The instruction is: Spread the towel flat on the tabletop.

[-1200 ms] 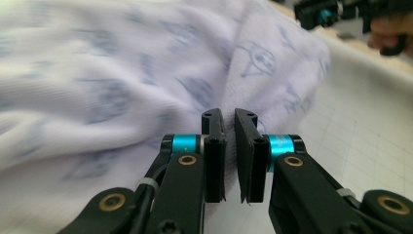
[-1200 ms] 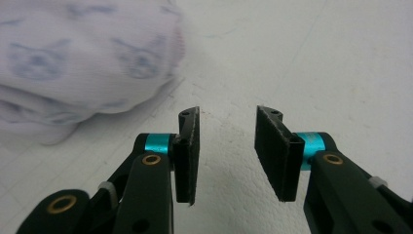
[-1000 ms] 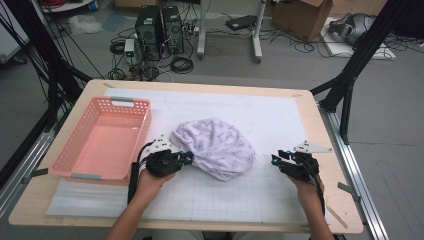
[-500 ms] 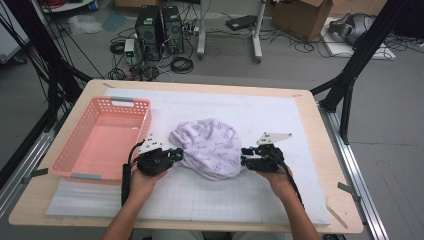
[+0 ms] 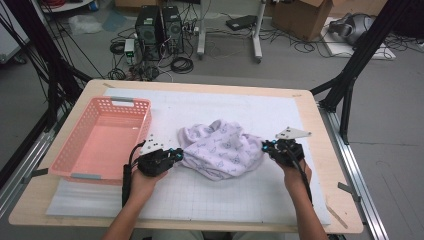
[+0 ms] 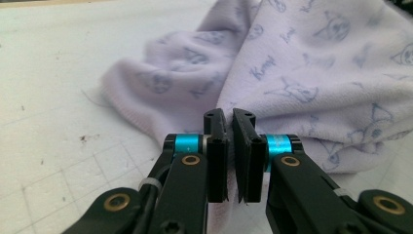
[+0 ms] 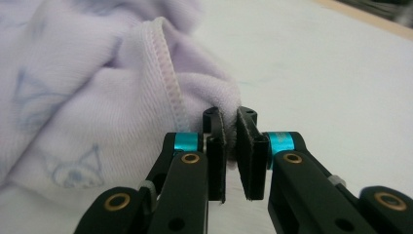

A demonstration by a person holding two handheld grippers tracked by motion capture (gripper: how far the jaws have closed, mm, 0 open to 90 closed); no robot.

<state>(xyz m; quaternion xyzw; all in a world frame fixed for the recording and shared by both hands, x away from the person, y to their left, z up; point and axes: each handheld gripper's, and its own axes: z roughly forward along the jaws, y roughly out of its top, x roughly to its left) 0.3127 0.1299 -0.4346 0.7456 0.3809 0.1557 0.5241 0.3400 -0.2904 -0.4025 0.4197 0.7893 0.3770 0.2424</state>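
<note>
A pale lilac cloth (image 5: 220, 147) with a faint printed pattern lies bunched on the white gridded mat (image 5: 210, 200). My left gripper (image 5: 176, 154) is at the cloth's left edge. In the left gripper view its jaws (image 6: 229, 117) stand almost together, with a thin bit of the cloth (image 6: 311, 63) pinched low between them. My right gripper (image 5: 267, 148) is at the cloth's right edge. Its jaws have just been closing, and in the right gripper view they (image 7: 229, 117) pinch a fold of the cloth (image 7: 73, 97) beside the stitched hem.
A pink slotted basket (image 5: 120, 100) stands on the left part of the mat, just beyond the left gripper. The wooden table (image 5: 330, 165) shows bare strips at its right and front edges. Cables and computer cases are on the floor beyond the table.
The right gripper came in to the cloth's right edge, shut on it, then drew back to the right and slightly up. The cloth is now spread wider. The left gripper stayed put.
</note>
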